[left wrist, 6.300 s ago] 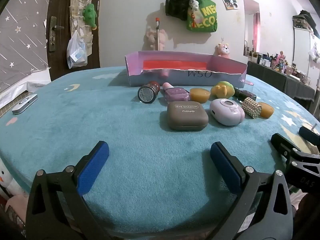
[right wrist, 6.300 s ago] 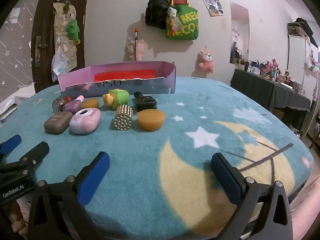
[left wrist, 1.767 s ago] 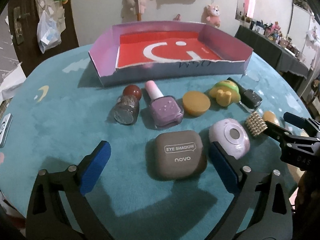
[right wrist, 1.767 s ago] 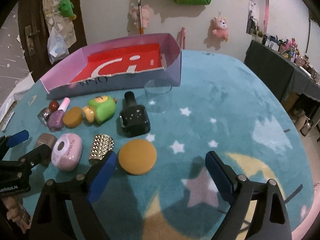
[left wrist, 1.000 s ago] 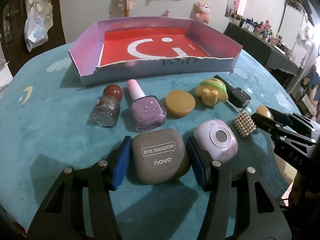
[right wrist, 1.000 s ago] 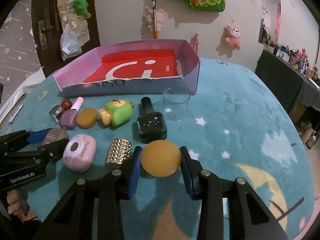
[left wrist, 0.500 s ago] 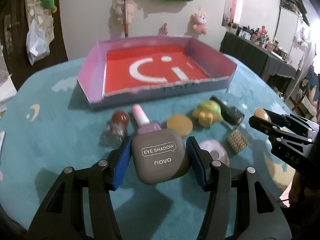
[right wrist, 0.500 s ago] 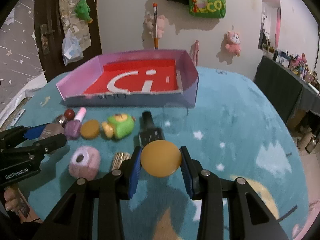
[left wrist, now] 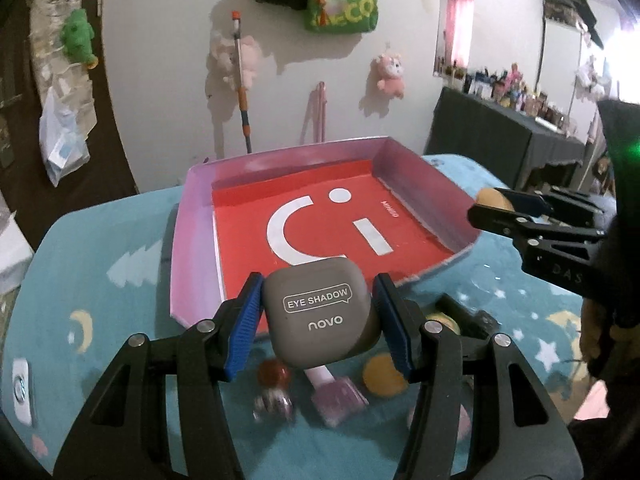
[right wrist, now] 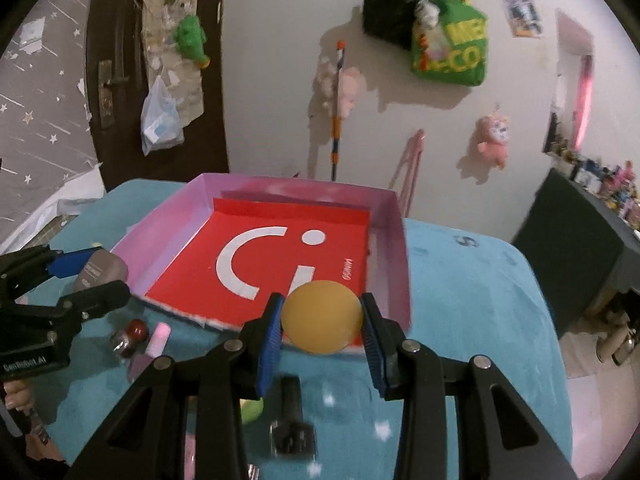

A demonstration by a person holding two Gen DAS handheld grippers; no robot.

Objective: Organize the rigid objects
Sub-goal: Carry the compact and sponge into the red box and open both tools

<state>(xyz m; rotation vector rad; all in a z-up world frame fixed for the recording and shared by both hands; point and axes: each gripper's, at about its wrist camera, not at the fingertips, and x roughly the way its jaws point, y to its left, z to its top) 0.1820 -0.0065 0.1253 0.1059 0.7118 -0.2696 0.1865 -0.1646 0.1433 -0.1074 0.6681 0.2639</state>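
My left gripper [left wrist: 318, 320] is shut on a grey eyeshadow case [left wrist: 320, 310] marked "EYE SHADOW novo", held above the near wall of the pink tray [left wrist: 192, 240] with a red floor. My right gripper [right wrist: 322, 324] is shut on a round orange compact [right wrist: 322, 316], held over the tray's near right corner [right wrist: 400, 248]. Each gripper shows in the other view: the right one [left wrist: 496, 206] with the compact, the left one [right wrist: 86, 276] with the case.
On the teal blanket [left wrist: 100, 280] below lie a glitter bottle [left wrist: 274, 390], a pink nail polish [left wrist: 336, 392], an orange puck [left wrist: 384, 372] and a black bottle [right wrist: 292, 420]. A white remote [left wrist: 20, 388] lies at the far left. A dark side table [right wrist: 580, 260] stands to the right.
Both grippers closed on their objects about a second ago, lifted them off the blanket and moved forward to the tray's near edge.
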